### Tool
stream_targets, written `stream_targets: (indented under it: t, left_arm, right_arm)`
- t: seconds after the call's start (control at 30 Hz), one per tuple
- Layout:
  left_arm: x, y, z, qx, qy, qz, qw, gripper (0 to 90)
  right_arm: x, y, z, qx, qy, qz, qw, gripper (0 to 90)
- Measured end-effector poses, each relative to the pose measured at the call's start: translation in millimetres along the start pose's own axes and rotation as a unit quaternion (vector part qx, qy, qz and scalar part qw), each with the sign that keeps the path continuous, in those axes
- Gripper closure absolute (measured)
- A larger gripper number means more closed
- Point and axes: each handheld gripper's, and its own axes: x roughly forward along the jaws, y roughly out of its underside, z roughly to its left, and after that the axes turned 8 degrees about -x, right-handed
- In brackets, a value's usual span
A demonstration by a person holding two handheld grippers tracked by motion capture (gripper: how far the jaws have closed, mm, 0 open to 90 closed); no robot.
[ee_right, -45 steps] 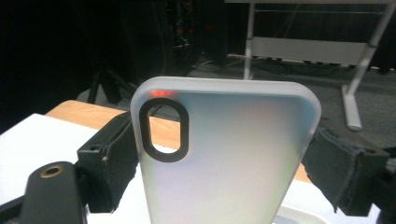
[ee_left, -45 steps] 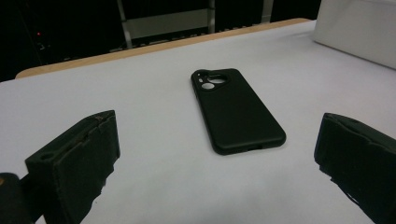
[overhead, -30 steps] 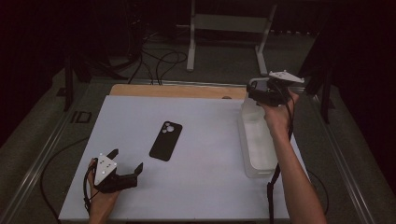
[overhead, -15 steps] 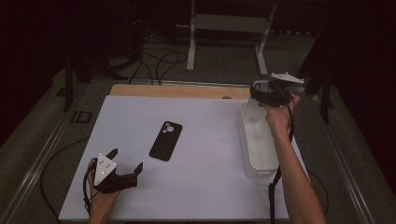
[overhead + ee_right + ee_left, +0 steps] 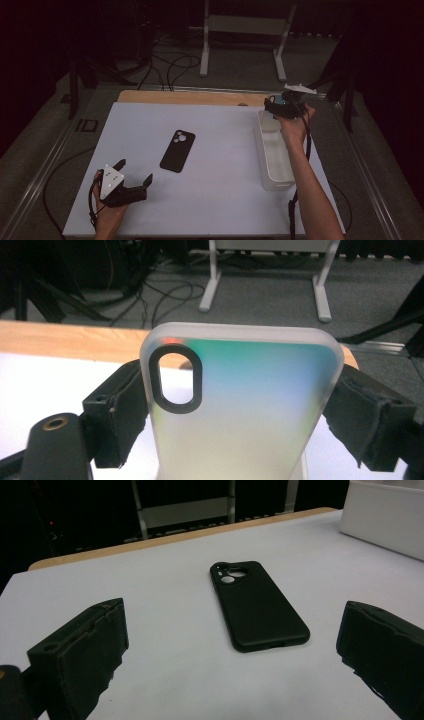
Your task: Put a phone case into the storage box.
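The right gripper (image 5: 286,104) is clenched on a frosted phone case (image 5: 240,405), its two jaws pressing the case's long edges. Over the last second it has moved away from the person, from above the near-middle of the clear bin (image 5: 274,165) to a spot over the bin's far end, at the right side of the table (image 5: 215,210). The left gripper (image 5: 131,181) has not shifted; it rests at the near left corner with its jaws wide apart and nothing between them.

That drift suggests the case has been lifted out of the bin and is being carried clear of it, though whether it is leaving or going in cannot be settled from the pictures. The bin looks empty from above, but its clear walls make that hard to confirm.

A black case (image 5: 257,605) lies camera-cutout up in the middle of the table, well apart from the bin and straight ahead of the left gripper's open jaws.
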Motion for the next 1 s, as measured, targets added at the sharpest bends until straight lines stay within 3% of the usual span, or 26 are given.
stream_targets:
  t: [1.0]
  left_arm:
    - [-0.8,-0.3,-0.3,0.002,-0.001,0.001,1.0,0.7]
  right_arm:
    - [32.7,22.4,5.4,0.011,0.024,0.061,0.9978,16.2]
